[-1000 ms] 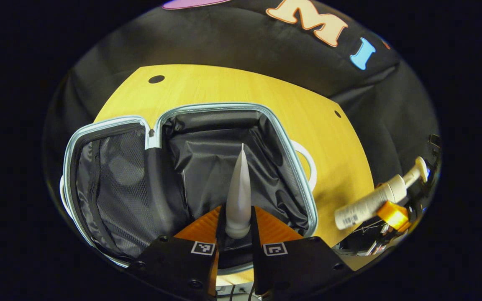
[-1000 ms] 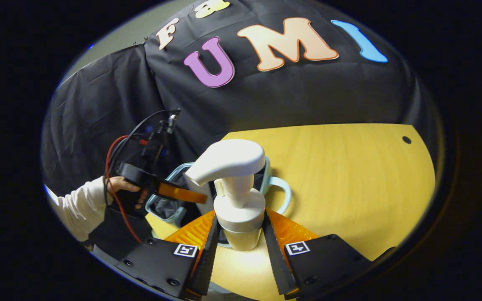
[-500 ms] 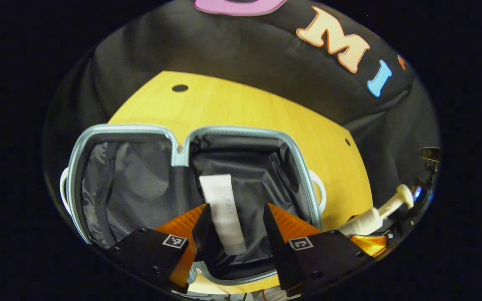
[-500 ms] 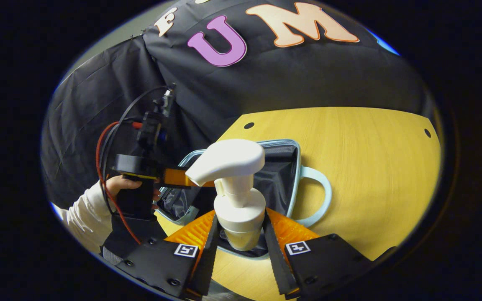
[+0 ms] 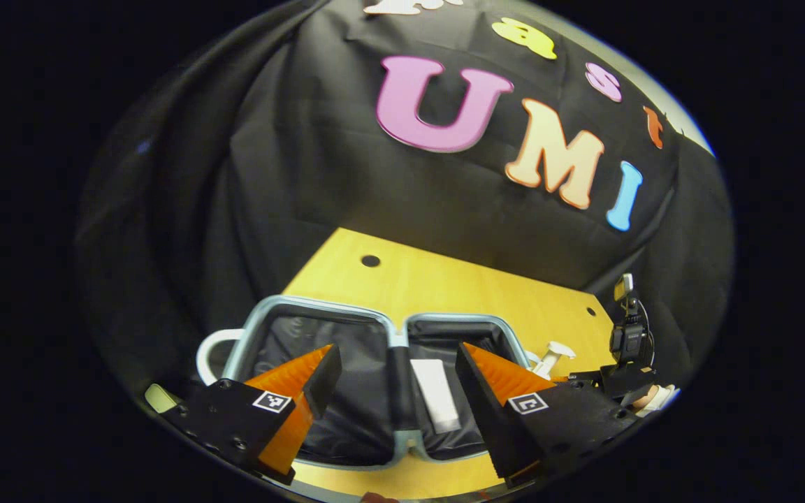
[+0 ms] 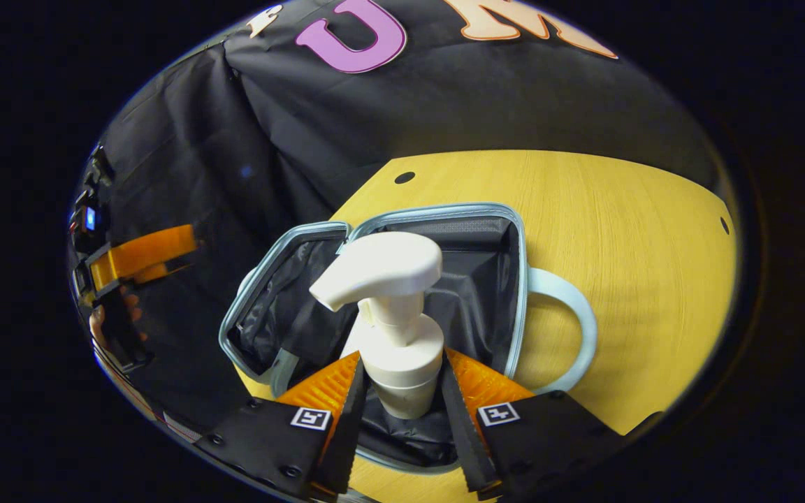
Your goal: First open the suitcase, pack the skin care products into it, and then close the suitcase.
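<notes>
Partly hidden suitcase [image 6: 514, 279], tongs [image 6: 397, 398] gripping pump bottle [image 6: 392, 307]

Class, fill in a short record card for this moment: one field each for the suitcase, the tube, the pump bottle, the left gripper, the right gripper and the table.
suitcase: open flat on the table, dark lining showing
tube: lying inside the suitcase's right half
pump bottle: held over the open suitcase
left gripper: open, holding nothing, above the suitcase
right gripper: shut on the pump bottle
table: yellow wood
</notes>
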`<act>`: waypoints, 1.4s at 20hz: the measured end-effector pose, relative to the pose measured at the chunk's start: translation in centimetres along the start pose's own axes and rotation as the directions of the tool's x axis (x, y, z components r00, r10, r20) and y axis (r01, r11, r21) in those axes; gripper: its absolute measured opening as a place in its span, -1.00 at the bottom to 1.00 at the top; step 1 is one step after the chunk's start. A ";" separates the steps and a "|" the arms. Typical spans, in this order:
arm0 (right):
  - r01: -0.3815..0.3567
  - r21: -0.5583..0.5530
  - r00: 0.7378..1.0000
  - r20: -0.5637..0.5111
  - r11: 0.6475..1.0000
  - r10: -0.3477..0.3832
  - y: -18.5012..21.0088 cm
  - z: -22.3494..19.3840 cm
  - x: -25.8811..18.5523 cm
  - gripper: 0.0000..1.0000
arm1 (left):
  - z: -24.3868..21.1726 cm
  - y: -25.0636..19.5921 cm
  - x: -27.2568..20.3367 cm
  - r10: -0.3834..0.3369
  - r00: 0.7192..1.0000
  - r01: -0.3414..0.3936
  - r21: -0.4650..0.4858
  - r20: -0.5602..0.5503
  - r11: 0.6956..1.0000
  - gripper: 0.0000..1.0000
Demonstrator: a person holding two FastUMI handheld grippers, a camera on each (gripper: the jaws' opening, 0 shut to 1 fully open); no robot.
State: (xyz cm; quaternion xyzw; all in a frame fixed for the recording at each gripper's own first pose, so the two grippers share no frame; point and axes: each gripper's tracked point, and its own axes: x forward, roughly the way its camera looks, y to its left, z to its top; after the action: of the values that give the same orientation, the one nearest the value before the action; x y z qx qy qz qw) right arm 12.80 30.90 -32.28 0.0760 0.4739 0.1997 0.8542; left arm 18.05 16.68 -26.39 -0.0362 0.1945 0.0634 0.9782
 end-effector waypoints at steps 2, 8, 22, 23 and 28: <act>0.013 0.015 1.000 -0.001 1.000 -0.013 -0.2 0.1 0.4 0.27 | 0.8 3.6 -3.1 0.070 0.996 -0.069 -0.029 0.045 0.997 0.92; 0.023 0.013 0.993 0.117 1.000 -0.025 -0.1 2.7 -0.9 0.94 | -1.9 13.6 -5.5 0.254 0.960 -0.223 -0.231 0.118 0.947 0.87; -0.019 -0.209 0.848 0.515 0.978 0.127 7.0 5.1 -18.3 0.97 | -10.7 27.1 2.8 0.206 0.978 -0.141 -0.652 0.024 0.745 0.91; -0.010 -0.210 0.848 0.516 0.978 0.119 6.9 4.8 -19.0 0.97 | -11.4 27.4 3.4 0.187 0.982 -0.138 -0.666 0.003 0.733 0.91; 0.036 -0.174 0.870 0.490 0.984 0.055 4.9 4.1 -21.0 0.97 | -12.9 26.7 5.9 0.088 0.994 -0.104 -0.665 -0.057 0.740 0.46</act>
State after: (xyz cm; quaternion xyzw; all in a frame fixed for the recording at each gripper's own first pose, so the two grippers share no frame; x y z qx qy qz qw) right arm 5.02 26.95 -12.09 0.0505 0.2204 0.2191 0.9491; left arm 14.93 42.48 -41.83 -0.3736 0.1714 0.1785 0.8940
